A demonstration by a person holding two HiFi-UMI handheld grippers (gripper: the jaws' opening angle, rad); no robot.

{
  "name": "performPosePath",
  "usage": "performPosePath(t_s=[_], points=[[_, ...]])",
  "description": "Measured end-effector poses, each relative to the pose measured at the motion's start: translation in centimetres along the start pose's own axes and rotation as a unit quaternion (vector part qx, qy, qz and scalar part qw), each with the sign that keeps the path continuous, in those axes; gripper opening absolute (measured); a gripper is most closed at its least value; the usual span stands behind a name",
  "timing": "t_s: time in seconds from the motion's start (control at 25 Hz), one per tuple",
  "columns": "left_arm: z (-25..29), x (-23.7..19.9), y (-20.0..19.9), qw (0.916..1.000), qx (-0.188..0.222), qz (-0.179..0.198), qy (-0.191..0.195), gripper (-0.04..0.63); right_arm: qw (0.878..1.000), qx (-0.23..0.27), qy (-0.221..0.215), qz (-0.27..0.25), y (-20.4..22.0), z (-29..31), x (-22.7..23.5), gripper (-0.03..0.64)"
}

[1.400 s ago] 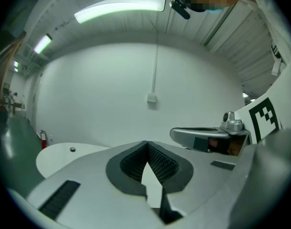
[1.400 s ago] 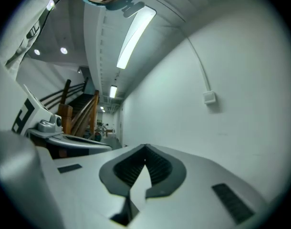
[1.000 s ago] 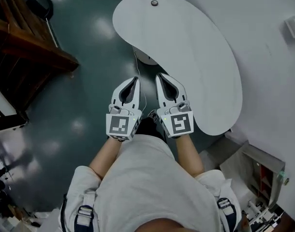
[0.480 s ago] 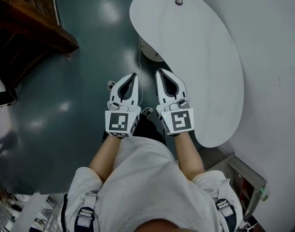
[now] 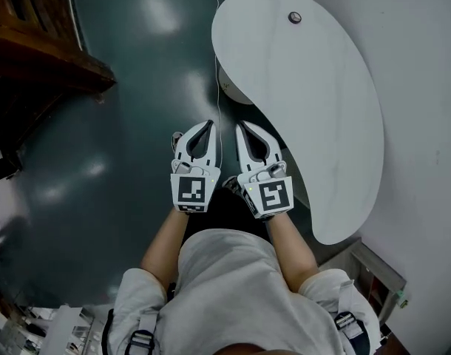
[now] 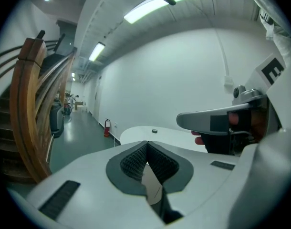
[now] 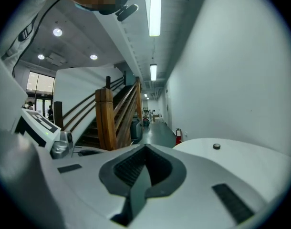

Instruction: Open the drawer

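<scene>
The fingers [image 6: 132,163] of the left gripper [image 6: 146,144] are seen closed together, their black ribbed pads meeting at a sharp tip with nothing clamped between them. The right gripper [image 7: 145,147] is closed in the same way, its dark ribbed pads touching and empty. Both grippers are shaped as smooth white tapering shells, each backed by a cube printed with black square markers. They are held side by side at the near left edge of the counter [image 5: 314,109], the left one further from it. The counter is a matt white, kidney-shaped slab carried on a rounded white base [image 5: 235,89]. A small dark disc [image 5: 294,17] lies near the counter's far end. To the counter's left, a glossy dark teal floor [image 5: 122,124] and a brown wooden staircase [image 5: 41,50] are shown. Where the drawer lies cannot be told.
</scene>
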State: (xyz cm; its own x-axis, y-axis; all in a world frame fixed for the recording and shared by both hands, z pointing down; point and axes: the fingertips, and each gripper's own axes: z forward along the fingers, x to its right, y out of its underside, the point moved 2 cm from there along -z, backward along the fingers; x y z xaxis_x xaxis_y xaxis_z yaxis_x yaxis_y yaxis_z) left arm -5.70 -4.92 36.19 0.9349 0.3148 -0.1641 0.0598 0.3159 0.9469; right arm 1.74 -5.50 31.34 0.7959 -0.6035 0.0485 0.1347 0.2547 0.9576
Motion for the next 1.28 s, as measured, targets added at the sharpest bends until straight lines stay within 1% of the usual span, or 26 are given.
performPosePath(t_s=[0.16, 0.24, 0.32, 0.4, 0.48, 0.6, 0.72, 0.84, 0.92, 1.04, 1.16, 1.28], points=[[4.1, -3.6, 2.7, 0.9999, 0.003, 0.002, 0.013, 0.005, 1.000, -0.006, 0.009, 0.008, 3.8, 5.3, 0.4, 0.014], [5.2, -4.9, 4.3, 0.9998, 0.005, 0.002, 0.019, 0.005, 1.000, -0.010, 0.014, 0.009, 6.0, 7.2, 0.6, 0.014], [6.1, -5.9, 6.4, 0.9997, 0.003, -0.003, 0.024, 0.005, 1.000, -0.020, 0.010, 0.001, 8.3, 8.8, 0.8, 0.014], [7.5, -6.4, 9.2, 0.9990, -0.012, -0.018, 0.040, 0.005, 0.999, -0.034, 0.003, -0.005, 10.9, 10.2, 1.1, 0.012], [9.3, -6.6, 12.3, 0.9969, -0.030, -0.035, 0.063, 0.005, 0.999, -0.052, 0.002, 0.000, 13.7, 11.4, 1.8, 0.014], [11.8, -6.9, 16.8, 0.9942, -0.050, -0.043, 0.085, 0.005, 0.997, -0.072, 0.017, 0.002, 17.6, 12.7, 3.4, 0.014], [14.1, -7.1, 20.9, 0.9931, -0.062, -0.036, 0.093, 0.005, 0.995, -0.087, 0.039, 0.002, 21.5, 13.7, 5.0, 0.014], [16.1, -7.6, 23.8, 0.9932, -0.067, -0.043, 0.084, 0.005, 0.994, -0.095, 0.043, 0.011, 24.7, 14.6, 6.1, 0.014], [17.1, -7.8, 25.2, 0.9937, -0.065, -0.045, 0.079, 0.005, 0.994, -0.097, 0.042, 0.016, 26.5, 15.3, 6.5, 0.014], [18.4, -7.5, 27.1, 0.9936, -0.059, -0.032, 0.091, 0.005, 0.994, -0.093, 0.050, 0.015, 28.4, 16.3, 7.2, 0.014], [19.6, -6.9, 29.2, 0.9929, -0.053, -0.014, 0.105, 0.005, 0.995, -0.078, 0.063, 0.005, 29.5, 16.9, 7.7, 0.014], [21.2, -6.5, 30.6, 0.9938, -0.039, -0.007, 0.104, 0.005, 0.996, -0.060, 0.069, -0.008, 30.6, 16.9, 8.3, 0.014]])
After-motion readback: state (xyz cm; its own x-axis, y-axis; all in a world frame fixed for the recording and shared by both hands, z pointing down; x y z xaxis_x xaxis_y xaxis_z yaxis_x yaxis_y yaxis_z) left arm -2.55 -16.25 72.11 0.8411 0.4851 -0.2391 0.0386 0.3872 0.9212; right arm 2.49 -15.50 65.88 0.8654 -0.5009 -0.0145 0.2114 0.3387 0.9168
